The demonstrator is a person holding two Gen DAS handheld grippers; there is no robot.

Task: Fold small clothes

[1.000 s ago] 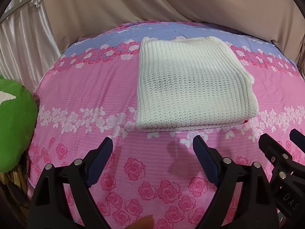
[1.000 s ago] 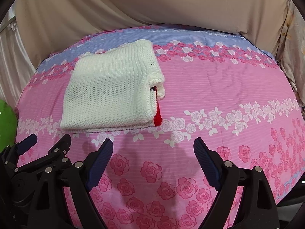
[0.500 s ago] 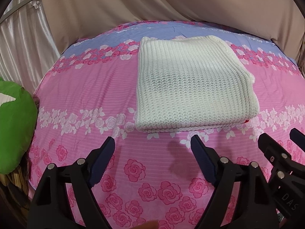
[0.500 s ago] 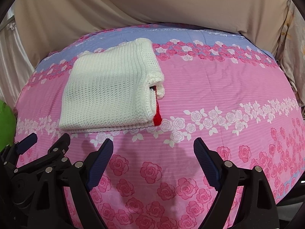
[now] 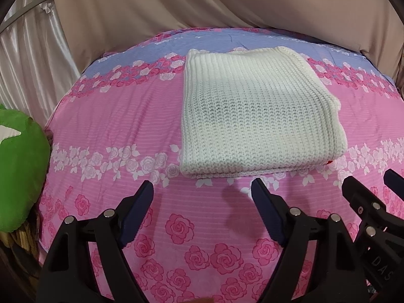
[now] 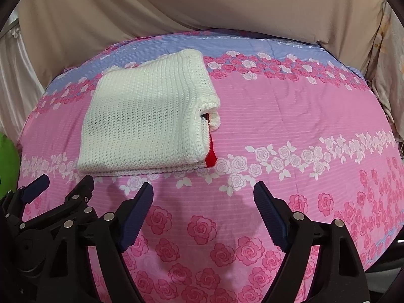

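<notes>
The folded knit sweater (image 5: 255,116) is cream white in a ribbed stitch; a red patch (image 6: 210,157) with a speck of black shows at its open edge, at about four o'clock on it in the right wrist view. The bedsheet (image 5: 113,116) is pink with fine stripes, bands of white and pink roses, and a lavender-blue strip towards twelve o'clock. At nine o'clock lies a bright green cushion (image 5: 17,171) with a white patch. The backdrop drape (image 5: 202,0) is plain beige.
</notes>
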